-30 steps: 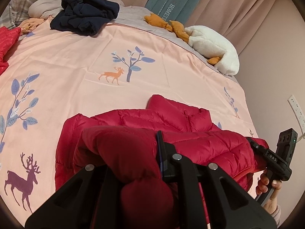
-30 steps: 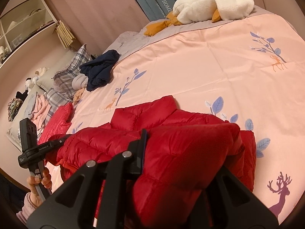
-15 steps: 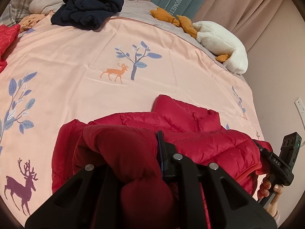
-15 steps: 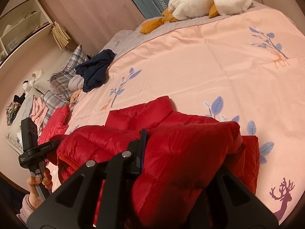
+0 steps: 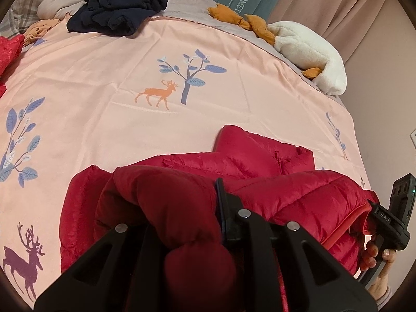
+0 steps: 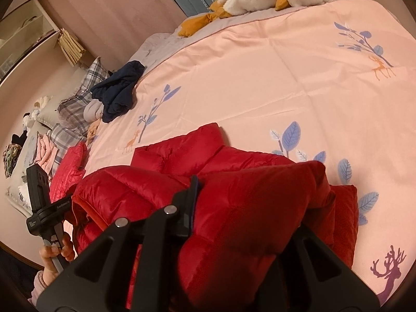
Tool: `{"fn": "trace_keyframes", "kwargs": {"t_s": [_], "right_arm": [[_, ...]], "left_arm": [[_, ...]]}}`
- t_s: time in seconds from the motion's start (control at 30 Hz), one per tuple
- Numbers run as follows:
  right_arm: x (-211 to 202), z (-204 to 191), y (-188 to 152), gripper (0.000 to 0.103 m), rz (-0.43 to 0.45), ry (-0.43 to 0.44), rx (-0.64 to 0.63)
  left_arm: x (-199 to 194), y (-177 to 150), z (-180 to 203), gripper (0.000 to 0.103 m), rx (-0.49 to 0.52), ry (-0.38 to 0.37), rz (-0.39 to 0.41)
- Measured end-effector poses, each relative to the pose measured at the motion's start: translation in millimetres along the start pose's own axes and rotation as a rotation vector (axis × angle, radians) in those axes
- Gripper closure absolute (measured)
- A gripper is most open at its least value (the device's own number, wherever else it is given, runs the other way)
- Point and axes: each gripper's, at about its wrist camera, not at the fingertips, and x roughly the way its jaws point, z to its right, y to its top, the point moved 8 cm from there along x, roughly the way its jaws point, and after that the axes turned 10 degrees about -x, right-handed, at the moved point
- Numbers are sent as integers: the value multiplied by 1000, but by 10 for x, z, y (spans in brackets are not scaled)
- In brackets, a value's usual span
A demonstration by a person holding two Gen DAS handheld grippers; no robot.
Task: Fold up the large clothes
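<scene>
A red puffer jacket (image 5: 254, 163) lies on the pink bedspread (image 5: 104, 72), its collar end pointing away from me. My left gripper (image 5: 182, 208) is shut on a thick fold of its left edge and holds it up. My right gripper (image 6: 249, 208) is shut on a fold of its right edge (image 6: 254, 197) and holds it up too. The lifted hem spans between the two grippers. The right gripper's handle (image 5: 390, 221) shows at the right of the left wrist view, and the left gripper's handle (image 6: 44, 208) at the left of the right wrist view.
A navy garment (image 5: 119, 5) lies at the far edge of the bed beside plaid pillows (image 6: 78, 98). A white and orange plush toy (image 5: 306, 49) lies at the far right corner. Another red garment (image 6: 67, 171) lies at the left edge. A wall stands close on the right.
Both grippers have carried the held jacket hem a little forward toward the collar. Their hold has not changed.
</scene>
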Motion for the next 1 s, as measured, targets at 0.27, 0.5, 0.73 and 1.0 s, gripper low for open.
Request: {"fn": "trace_keyframes", "kwargs": {"t_s": [0.27, 0.5, 0.73, 1.0], "right_arm": [[57, 10, 25, 88, -7, -18, 6], [98, 33, 52, 87, -16, -20, 26], [105, 50, 57, 84, -24, -6, 51], [63, 17, 72, 79, -13, 6, 62]], "left_arm": [[42, 9, -23, 87, -14, -4, 2], [74, 39, -29, 86, -21, -3, -7], [103, 51, -70, 87, -60, -32, -36], [91, 56, -84, 86, -87, -40, -34]]}}
